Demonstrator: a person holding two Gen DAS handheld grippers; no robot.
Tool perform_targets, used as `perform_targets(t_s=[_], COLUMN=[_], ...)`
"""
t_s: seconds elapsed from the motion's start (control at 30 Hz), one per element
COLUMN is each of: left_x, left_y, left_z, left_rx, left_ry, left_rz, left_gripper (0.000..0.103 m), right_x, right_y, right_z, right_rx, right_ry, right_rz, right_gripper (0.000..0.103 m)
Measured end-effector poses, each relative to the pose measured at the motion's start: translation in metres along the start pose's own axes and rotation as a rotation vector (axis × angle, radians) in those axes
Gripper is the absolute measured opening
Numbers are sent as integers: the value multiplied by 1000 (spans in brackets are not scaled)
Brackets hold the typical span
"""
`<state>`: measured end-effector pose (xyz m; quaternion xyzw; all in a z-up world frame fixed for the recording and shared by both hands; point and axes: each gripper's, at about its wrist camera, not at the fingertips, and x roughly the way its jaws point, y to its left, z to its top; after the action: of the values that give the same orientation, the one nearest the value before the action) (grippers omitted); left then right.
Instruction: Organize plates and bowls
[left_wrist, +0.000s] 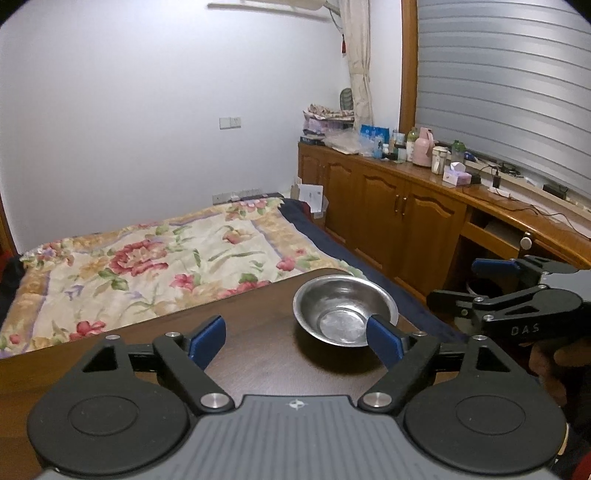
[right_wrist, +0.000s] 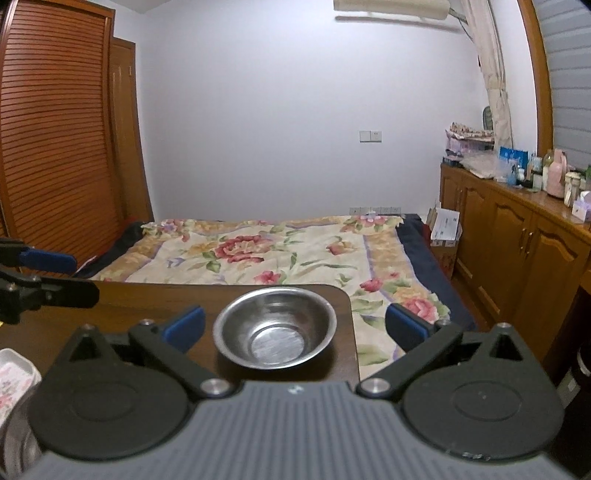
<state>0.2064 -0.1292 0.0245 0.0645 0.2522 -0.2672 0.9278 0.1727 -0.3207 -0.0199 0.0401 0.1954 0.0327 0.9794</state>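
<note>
One steel bowl (right_wrist: 275, 328) sits at the table (right_wrist: 147, 306) corner nearest the bed (right_wrist: 295, 251); our right gripper (right_wrist: 295, 328) and left gripper (left_wrist: 295, 339) hold fingers apart. We judge it light, rigid, slippery; pinch its rim.

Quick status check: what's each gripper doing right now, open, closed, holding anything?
Left gripper: open, holding nothing.
Right gripper: open, holding nothing; steel bowl sits on the table between its fingers.

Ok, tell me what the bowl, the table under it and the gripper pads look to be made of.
Bowl: metal, likely stainless steel; silvery, reflective, with a scuffed, duller flat base.
Table: dark brown wood or wood-look laminate; faint grain and a soft sheen, so solid wood or veneer can't be told.
Gripper pads: blue, matte, probably rubber or soft plastic, on black, hard-looking plastic arms.
</note>
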Motion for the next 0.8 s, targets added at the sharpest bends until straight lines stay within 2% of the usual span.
perform_targets(t_s=[0.3,0.5,0.8], left_x=[50,78,121], left_y=[6,16,28], left_z=[7,12,14], left_rx=[-13,-30,-48], left_ry=[79,140,212], left_rz=[-16,-55,-89], left_gripper=[81,77,64], right_x=[36,55,73], right_y=[-11,-12,-17], right_z=[-10,-13,-14], right_rx=[28,46,96], right_ry=[51,96,146], right_rz=[21,48,94], right_gripper=[103,103,101])
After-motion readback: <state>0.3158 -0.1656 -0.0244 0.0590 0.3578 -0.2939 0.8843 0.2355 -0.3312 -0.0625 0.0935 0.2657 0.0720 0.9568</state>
